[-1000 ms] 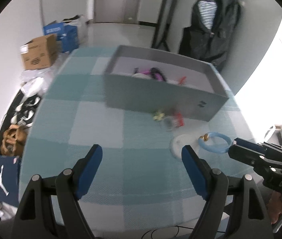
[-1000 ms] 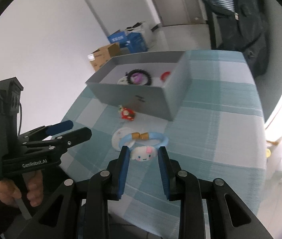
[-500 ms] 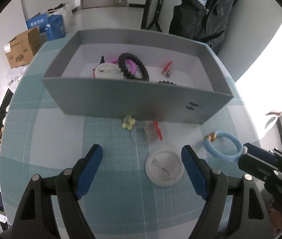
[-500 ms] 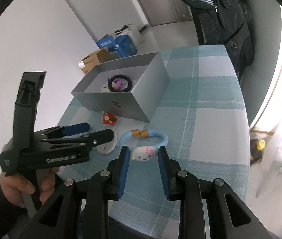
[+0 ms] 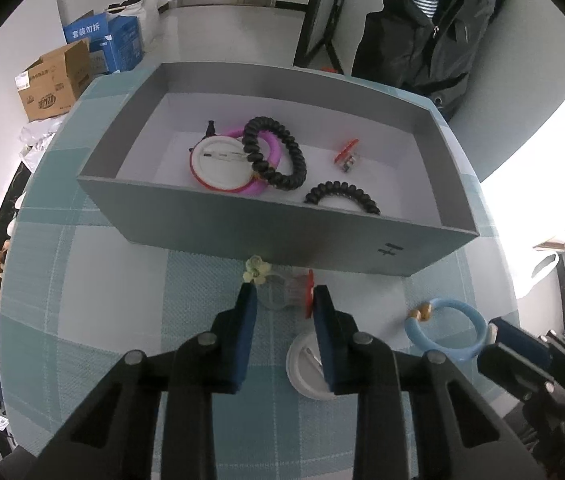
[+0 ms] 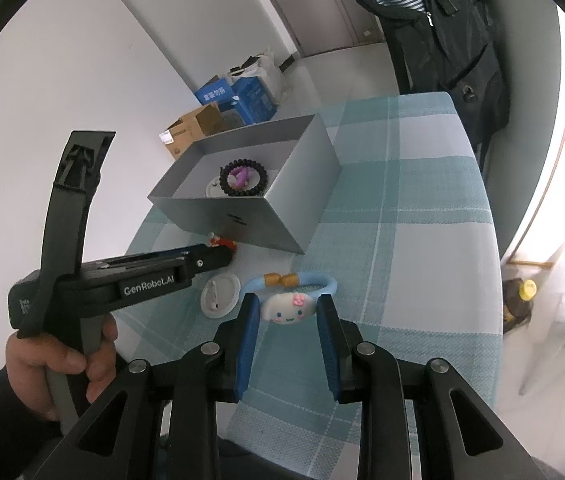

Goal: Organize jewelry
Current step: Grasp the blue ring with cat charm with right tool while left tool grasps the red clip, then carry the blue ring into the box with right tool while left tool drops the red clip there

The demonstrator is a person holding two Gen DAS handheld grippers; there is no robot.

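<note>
A grey box (image 5: pixel 218 224) (image 6: pixel 298 184) on the checked table holds a white badge, a pink ring, black coil hair ties (image 5: pixel 274 152) and a red clip. My left gripper (image 5: pixel 284 300) has closed around a clear piece with a red flower and a yellow flower (image 5: pixel 288 288) lying in front of the box. A white round badge (image 5: pixel 308 364) (image 6: pixel 220 294) lies beside it. My right gripper (image 6: pixel 288 308) is shut on the white cartoon charm of the blue bracelet (image 6: pixel 294 282) (image 5: pixel 446 336).
Cardboard and blue boxes (image 5: pixel 58 80) stand on the floor beyond the table's left edge. A dark jacket (image 5: pixel 434 24) hangs behind the box. The table's rounded right edge (image 6: pixel 490 240) drops to the floor.
My left gripper has moved forward and narrowed from wide open around the clear flower piece. My right gripper stays shut on the bracelet charm.
</note>
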